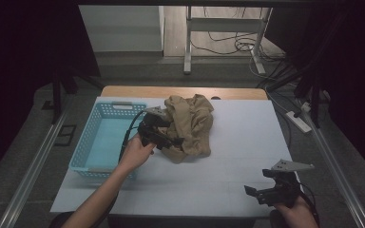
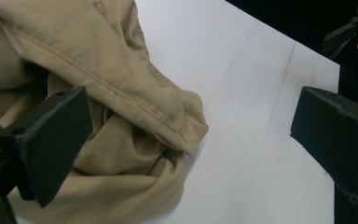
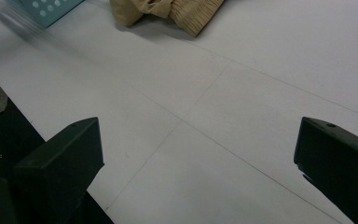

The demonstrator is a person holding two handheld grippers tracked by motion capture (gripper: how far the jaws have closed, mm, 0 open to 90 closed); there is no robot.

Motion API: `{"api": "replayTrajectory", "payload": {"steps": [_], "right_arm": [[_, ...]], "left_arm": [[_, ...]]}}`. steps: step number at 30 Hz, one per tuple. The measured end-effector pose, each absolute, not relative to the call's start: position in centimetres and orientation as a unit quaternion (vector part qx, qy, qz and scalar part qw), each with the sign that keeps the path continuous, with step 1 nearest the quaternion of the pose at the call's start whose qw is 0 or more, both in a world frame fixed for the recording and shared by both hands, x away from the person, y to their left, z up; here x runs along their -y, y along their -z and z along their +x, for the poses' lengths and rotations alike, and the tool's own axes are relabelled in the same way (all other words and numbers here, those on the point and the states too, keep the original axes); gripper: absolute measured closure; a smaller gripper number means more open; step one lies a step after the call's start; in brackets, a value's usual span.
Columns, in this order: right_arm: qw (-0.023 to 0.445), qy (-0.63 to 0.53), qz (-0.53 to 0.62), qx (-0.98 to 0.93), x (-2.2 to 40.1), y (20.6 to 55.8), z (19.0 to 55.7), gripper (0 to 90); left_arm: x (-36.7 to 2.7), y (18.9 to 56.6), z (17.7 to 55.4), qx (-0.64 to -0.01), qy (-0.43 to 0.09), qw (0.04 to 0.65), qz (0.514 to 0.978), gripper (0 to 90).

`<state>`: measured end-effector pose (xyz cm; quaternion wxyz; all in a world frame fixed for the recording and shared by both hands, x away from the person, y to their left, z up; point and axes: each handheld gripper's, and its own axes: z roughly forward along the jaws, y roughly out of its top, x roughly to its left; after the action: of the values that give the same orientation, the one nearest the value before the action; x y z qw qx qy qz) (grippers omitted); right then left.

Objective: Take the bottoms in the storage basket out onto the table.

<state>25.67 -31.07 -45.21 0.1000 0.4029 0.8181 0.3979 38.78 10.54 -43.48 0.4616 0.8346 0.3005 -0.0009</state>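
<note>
- Tan garment (image 1: 190,124): it lies crumpled on the white table cover (image 1: 237,156), just right of the light blue basket (image 1: 105,140), near the far middle of the table.
- Left gripper (image 1: 171,141): held at the garment's left edge, jaws spread wide; in the left gripper view one jaw sits against the folds and the other stands over bare cover, with nothing grasped.
- Right gripper (image 1: 259,192): near the front right corner of the table, well apart from the garment, jaws released and empty above the cover.
- Basket: perforated plastic with handle slots.
</note>
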Motion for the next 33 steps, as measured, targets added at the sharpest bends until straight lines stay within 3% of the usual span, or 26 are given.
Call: {"api": "replayTrajectory", "payload": {"steps": [33], "right_arm": [[0.099, -0.395, 0.405, -0.819, 31.0, 45.2, 25.7, 1.2]], "left_arm": [[-12.9, 43.5, 36.5, -0.326, -0.002, 0.466, 0.822, 0.2]]}}
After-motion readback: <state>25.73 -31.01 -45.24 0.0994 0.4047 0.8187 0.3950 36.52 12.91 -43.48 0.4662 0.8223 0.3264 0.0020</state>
